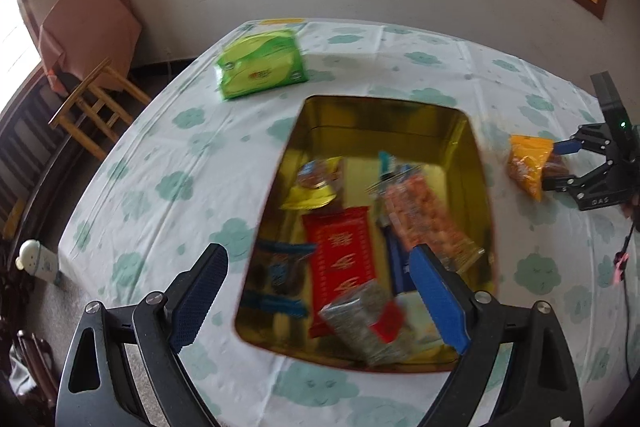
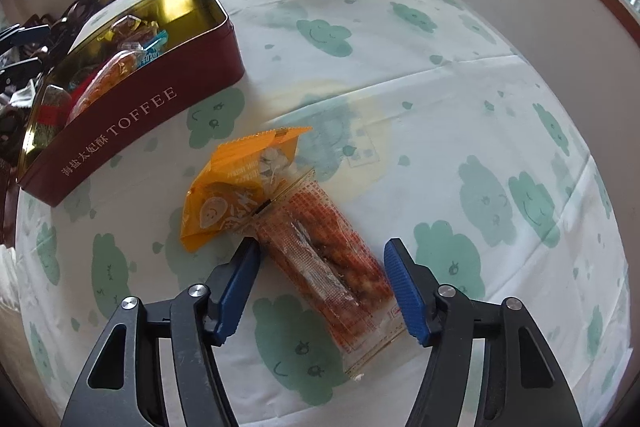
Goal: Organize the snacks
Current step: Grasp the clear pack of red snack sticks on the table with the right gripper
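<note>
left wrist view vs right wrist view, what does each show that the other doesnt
Only the left wrist view shows the red packet flat on the tin's floor, and the right tool from outside.

Only the right wrist view shows the TOFFEE lettering on the tin's side, and the clear snack packet between the right tool's open fingers.

Both show the tin, the orange packet, the green tissue pack and the cloud-print tablecloth.

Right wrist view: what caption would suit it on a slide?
Open right gripper straddling a clear snack packet beside an orange packet, with the toffee tin waiting nearby.
</note>
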Available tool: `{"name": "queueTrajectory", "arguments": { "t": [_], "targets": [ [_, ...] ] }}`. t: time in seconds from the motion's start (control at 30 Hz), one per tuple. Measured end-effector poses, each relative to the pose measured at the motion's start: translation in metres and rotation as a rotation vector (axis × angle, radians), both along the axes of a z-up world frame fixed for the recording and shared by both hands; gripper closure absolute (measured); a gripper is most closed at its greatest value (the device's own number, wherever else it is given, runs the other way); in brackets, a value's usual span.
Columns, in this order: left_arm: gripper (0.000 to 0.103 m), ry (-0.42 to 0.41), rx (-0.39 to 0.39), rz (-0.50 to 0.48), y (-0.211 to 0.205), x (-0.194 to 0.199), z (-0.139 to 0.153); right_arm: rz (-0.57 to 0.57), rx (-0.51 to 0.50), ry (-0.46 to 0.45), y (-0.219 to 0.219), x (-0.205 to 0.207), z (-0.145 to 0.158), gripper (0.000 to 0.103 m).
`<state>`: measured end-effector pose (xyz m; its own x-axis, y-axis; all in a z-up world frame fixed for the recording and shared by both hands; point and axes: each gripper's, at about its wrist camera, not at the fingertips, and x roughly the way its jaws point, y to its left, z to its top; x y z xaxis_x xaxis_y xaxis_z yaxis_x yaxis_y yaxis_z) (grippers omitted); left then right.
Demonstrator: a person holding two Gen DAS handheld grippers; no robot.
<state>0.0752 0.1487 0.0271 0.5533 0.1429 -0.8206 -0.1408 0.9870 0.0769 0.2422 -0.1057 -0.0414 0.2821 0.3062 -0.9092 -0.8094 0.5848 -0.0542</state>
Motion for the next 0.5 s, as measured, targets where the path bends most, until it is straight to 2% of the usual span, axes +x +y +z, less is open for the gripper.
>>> {"name": "queueTrajectory", "arguments": {
  "t": [0.07, 0.23, 0.4, 0.5],
  "targets": [
    [0.013, -0.005, 0.001, -0.026, -0.014, 0.008, 0.001, -0.054, 0.056, 0.002, -0.009, -0.008, 0.002, 0.047],
    [0.013, -0.035, -0.003, -0.089, -0.047, 0.024, 0.003, -0.226, 0.147, -0.008, -0.024, -0.03, 0.003, 0.051],
    [0.013, -0.037, -0.003, -0.144, -0.073, 0.026, 0.0, -0.363, 0.152, -0.041, -0.024, -0.058, 0.003, 0.051],
    [0.013, -0.036, -0.006, -0.164, -0.08, 0.023, -0.002, -0.371, 0.15, -0.016, -0.02, -0.069, 0.004, 0.05]
  ]
}}
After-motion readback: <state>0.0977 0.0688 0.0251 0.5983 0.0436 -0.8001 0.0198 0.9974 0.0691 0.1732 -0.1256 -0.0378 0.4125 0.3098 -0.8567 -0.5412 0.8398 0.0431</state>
